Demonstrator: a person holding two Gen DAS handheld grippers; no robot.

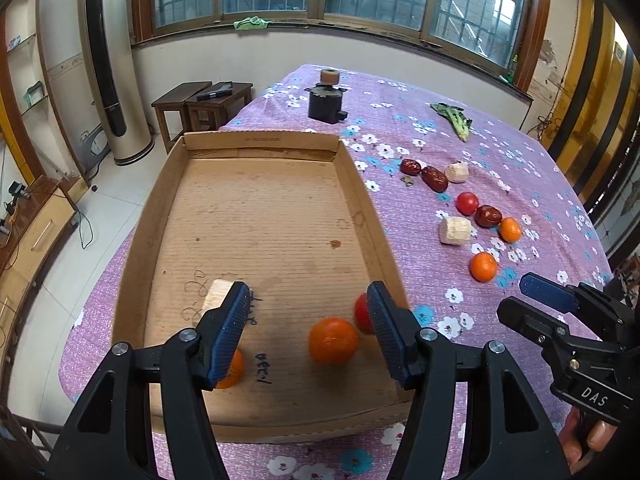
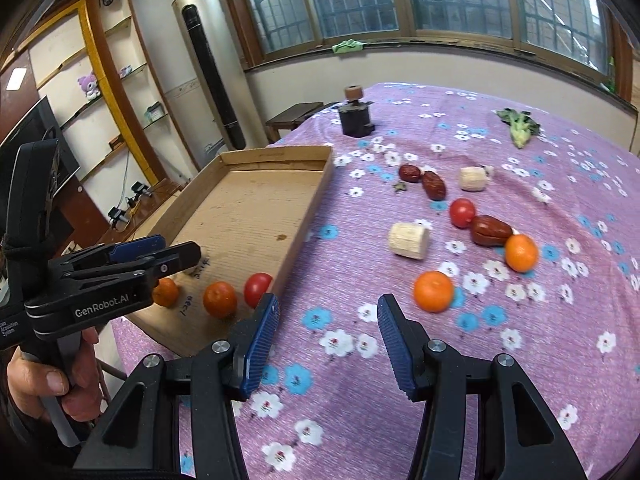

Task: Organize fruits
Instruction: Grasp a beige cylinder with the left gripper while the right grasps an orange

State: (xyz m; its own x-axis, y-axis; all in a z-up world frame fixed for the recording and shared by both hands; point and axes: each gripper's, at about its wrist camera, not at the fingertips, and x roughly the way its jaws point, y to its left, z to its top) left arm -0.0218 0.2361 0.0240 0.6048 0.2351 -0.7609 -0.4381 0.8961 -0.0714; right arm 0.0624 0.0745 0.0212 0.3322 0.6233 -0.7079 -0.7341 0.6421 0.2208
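Seen from the left wrist, the left gripper (image 1: 306,320) hangs over the near end of the cardboard tray (image 1: 256,140), jaws moderately wide with nothing between the pads. Inside the tray, from left to right, a pale cylindrical piece (image 1: 216,294) sits at about 10 o'clock of the left finger, an orange (image 1: 233,370) is half hidden under that finger, a second orange (image 1: 333,341) lies between the fingers, and a red tomato (image 1: 362,314) peeks from behind the right finger.

To the right of the tray, on the purple flowered tablecloth (image 1: 440,120), the loose fruit runs from 12 o'clock down to 4 o'clock: two red dates (image 1: 424,174), a pale piece (image 1: 457,172), a tomato (image 1: 467,203), another date (image 1: 488,216), a pale cylinder (image 1: 455,231), and two small oranges (image 1: 511,229) (image 1: 483,267).

The right gripper (image 2: 328,332) hovers above bare cloth just right of the tray's near corner, jaws partly open and empty. The nearest orange (image 2: 433,291) lies at its 1 o'clock, apart from the fingertips.
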